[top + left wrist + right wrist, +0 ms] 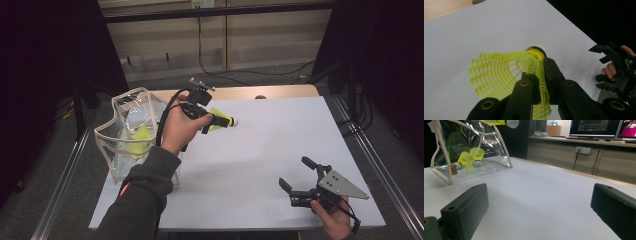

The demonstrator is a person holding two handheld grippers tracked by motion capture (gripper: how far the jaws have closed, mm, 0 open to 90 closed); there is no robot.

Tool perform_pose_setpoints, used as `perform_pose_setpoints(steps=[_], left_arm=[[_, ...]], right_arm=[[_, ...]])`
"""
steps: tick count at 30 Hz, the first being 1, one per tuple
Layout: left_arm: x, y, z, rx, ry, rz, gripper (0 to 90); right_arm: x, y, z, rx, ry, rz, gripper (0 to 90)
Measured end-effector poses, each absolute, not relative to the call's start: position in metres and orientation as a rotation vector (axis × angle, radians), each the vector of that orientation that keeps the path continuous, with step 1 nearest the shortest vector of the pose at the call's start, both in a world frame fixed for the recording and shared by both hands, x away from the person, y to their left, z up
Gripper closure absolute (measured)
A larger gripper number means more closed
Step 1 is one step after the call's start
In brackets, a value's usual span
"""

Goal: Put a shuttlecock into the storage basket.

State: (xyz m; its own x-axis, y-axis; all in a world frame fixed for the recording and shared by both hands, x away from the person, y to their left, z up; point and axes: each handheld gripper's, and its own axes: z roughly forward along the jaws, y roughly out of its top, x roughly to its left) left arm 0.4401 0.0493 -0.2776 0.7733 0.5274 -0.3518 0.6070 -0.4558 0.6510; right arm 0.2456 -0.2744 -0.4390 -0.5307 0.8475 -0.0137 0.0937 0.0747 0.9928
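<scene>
Up close, left gripper view: left tool (539, 82) clamped on the crushed yellow mesh skirt of a shuttlecock (499, 75), raised above the white tabletop (486, 27). Right gripper view alone shows two more shuttlecocks (470, 157) lying inside the clear pouch (494, 145) at the tabletop's left edge. No legible writing. Right tool (296, 176) wide open, holding nothing, low over the tabletop's near right.

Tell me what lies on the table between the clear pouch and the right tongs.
Nothing: in the right gripper view, bare white table runs from the open right tongs to the clear pouch holding two yellow shuttlecocks.
</scene>
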Motion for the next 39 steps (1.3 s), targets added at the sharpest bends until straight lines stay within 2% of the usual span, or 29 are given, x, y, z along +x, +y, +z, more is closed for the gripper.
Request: perform_pose_setpoints(steps=[39], left_arm=[[0.437,0.093,-0.243,2.177,0.872,-0.054,84.9]], right_arm=[[0.246,-0.272,-0.440,0.936,1.727,1.509,1.2]])
